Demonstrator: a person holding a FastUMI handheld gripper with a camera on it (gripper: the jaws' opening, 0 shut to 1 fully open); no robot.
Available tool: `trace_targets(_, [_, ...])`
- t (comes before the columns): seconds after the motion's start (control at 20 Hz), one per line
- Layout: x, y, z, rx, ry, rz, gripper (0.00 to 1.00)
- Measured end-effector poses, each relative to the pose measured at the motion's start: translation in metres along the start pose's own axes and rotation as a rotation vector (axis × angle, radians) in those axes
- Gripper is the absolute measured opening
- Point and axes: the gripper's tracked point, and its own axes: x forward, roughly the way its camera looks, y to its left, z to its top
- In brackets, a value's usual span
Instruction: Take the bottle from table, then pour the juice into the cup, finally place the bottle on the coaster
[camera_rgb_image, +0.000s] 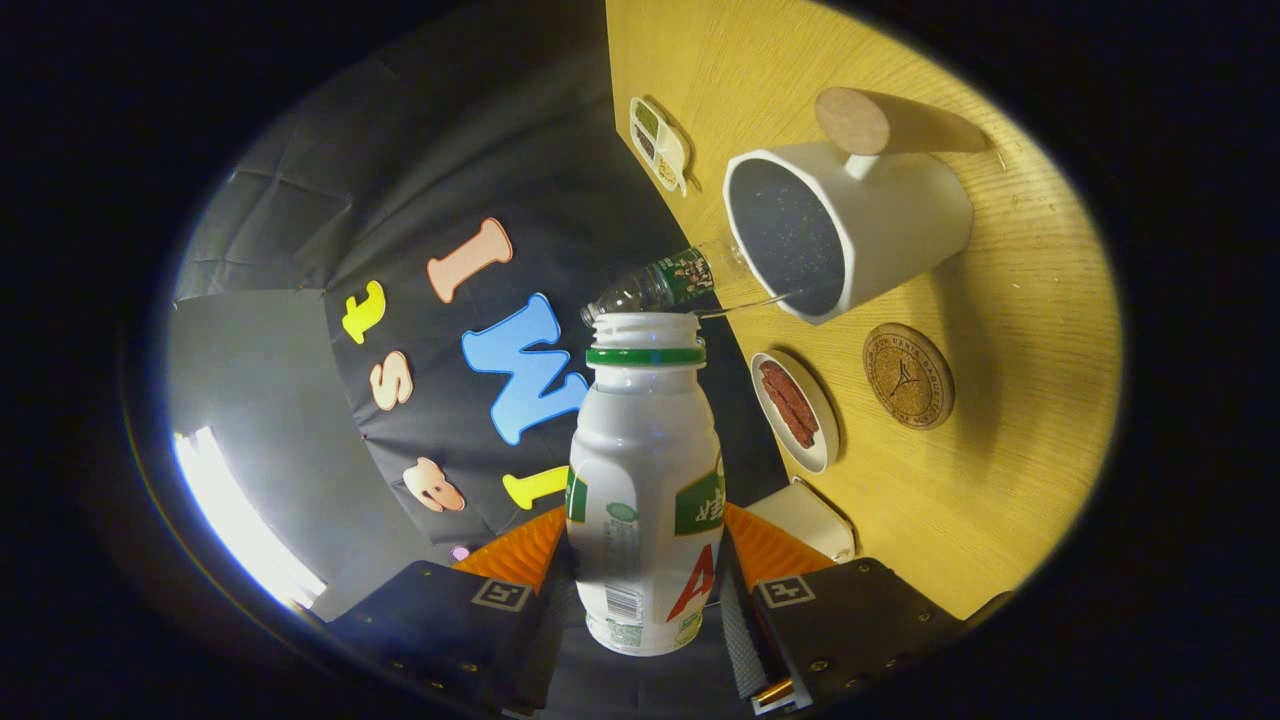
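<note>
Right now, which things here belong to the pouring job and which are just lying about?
Job: white bottle, clamped between the gripper fingers and tilted; white cup; cork coaster.
Lying about: clear plastic bottle; snack dish; compartment tray.

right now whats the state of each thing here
gripper: shut on the bottle
bottle: uncapped, tipped toward the cup
cup: on the table, a thin stream reaching its rim
coaster: bare
clear bottle: lying beside the cup
small dish: holds reddish strips
</note>
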Motion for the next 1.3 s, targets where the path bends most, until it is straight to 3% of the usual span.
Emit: trace_targets(1.3, [0.000, -0.019, 0.024, 0.025, -0.033, -0.034, 0.67])
